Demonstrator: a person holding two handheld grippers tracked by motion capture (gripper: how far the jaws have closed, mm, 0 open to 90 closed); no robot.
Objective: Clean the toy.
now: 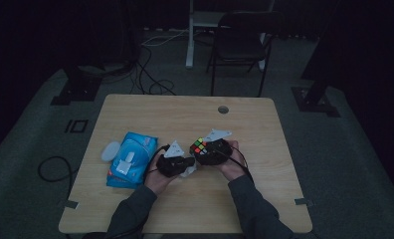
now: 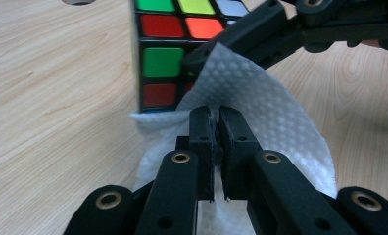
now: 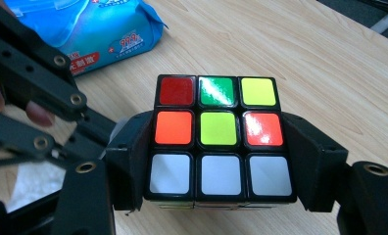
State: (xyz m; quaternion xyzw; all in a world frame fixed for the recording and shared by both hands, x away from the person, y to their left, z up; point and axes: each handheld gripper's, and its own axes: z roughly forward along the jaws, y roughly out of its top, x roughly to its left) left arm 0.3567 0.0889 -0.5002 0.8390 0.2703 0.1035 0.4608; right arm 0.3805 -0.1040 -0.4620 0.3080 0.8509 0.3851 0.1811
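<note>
Left gripper (image 2: 215, 115) at frame bottom, jaws pinched tight on white wipe (image 2: 260, 107); wipe touches cube (image 3: 219, 139); right gripper (image 3: 216, 161) clamps cube sides, table (image 1: 185, 112) centre; blue pack (image 1: 130, 159) left

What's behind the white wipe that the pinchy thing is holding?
The colourful cube sits right behind the wipe, with red, green and orange stickers showing. Its lower corner is covered by the wipe.

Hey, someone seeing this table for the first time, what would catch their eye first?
Probably the bright puzzle cube, clamped between the jaws of the right gripper near the middle of the wooden table. Next, the white wipe pinched in the left gripper, pressed against the cube's side. A blue wipes pack lies to the left.
</note>
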